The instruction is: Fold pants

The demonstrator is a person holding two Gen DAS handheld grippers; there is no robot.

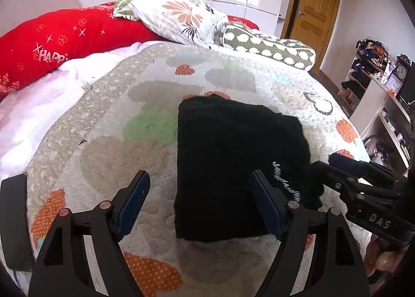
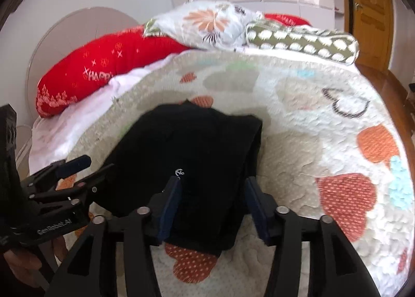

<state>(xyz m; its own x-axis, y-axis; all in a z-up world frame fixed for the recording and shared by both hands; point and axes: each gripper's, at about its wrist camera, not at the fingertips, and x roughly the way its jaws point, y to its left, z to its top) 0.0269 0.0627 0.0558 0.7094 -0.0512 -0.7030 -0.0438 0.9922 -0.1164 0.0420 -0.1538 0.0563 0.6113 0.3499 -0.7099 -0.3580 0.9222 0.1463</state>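
Now soft, limp black pants (image 1: 233, 164) folded into a thick block on the quilted bed (image 1: 109, 146), likely light and floppy, best gripped along the doubled near edge; left tool (image 1: 199, 206) and right tool (image 2: 212, 208) both apart, holding nothing.

Two black hand-held grippers

Left gripper (image 1: 199, 203) and right gripper (image 2: 212, 206): black angular arms, dark blue pads, round silver rivets; white lettering "DAS" and "GenRobot.AI" on the bodies.

We cannot read the white script (image 1: 285, 180) on the folded pants (image 1: 233, 162); beside them, the left gripper's (image 1: 199, 193) finger partly hides it.
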